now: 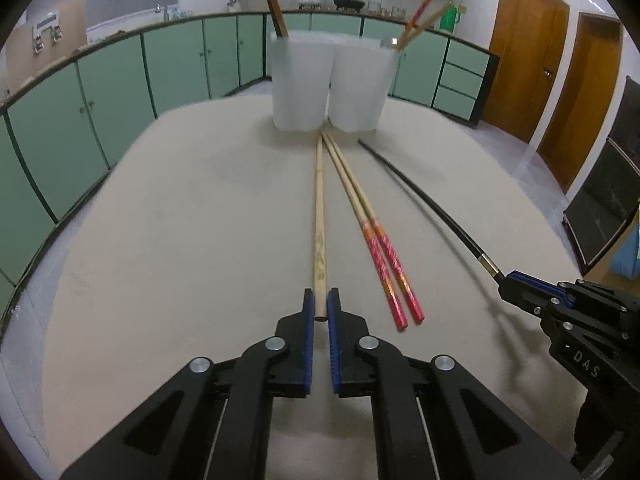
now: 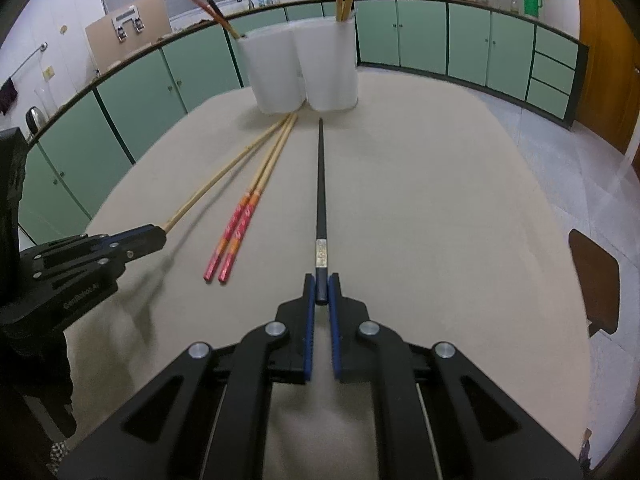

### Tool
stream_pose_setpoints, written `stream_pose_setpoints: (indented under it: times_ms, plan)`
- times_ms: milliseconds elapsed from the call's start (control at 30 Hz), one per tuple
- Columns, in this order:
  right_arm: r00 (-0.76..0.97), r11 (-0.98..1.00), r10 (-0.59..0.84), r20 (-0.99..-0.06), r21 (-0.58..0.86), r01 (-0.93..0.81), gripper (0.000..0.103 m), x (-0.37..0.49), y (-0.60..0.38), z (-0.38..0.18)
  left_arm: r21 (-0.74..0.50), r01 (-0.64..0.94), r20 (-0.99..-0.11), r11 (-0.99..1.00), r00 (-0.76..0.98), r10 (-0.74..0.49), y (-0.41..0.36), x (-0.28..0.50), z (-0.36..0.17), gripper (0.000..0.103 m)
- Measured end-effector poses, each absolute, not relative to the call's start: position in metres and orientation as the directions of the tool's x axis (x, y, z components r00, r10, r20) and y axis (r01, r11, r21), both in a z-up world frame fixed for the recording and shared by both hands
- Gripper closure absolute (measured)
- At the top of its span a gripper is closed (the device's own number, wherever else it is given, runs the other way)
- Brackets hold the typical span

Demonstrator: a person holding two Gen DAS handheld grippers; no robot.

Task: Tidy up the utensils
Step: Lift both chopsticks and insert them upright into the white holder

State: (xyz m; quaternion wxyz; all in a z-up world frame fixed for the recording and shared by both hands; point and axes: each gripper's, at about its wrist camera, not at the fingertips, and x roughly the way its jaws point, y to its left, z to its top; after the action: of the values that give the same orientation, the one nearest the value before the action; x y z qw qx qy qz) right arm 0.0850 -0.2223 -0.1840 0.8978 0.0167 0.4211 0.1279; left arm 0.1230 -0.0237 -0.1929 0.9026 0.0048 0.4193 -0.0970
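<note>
The left gripper (image 1: pixel 321 306) has its blue-padded jaws clenched on the butt end of a plain wooden chopstick (image 1: pixel 319 216); the stick runs straight ahead along the beige table (image 1: pixel 180 220), its tip reaching the foot of two translucent white cups (image 1: pixel 302 84) that stand touching side by side at the far end. Whether the stick rests on the table or is lifted off it cannot be told.

The right gripper (image 2: pixel 321 290) grasps a black chopstick (image 2: pixel 321 184) by its thick end, just behind a pale decorated band; the black stick points toward the right-hand cup (image 2: pixel 330 66), its tip stopping short of the cup's base. In the left wrist view the same gripper shows at the right edge, holding the black stick by its end — the stick curves away under the fisheye lens.

Between the two held sticks lies a pair of red-handled chopsticks (image 1: pixel 374 232), side by side and touching, free of both grippers; their pale tips meet the plain stick's tip near the gap between the cups.

The left cup (image 2: pixel 274 74) holds dark and reddish chopsticks leaning left; the right cup holds a red one and a pale wooden one — all standing handle-up. Behind the table runs a row of green cabinets (image 1: pixel 172 64); a wooden door (image 1: pixel 528 52) stands at right.
</note>
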Motion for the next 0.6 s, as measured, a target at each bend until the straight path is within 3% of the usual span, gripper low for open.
stream_pose_setpoints:
  times_ms: [600]
  plan:
    - [0.756,0.954,0.287,-0.588,0.104,-0.281,0.097,0.092,-0.237,-0.052,-0.061,0.197,-0.551,0.979,0.811,-0.198,-0.008,0.111,-0.073,0.096]
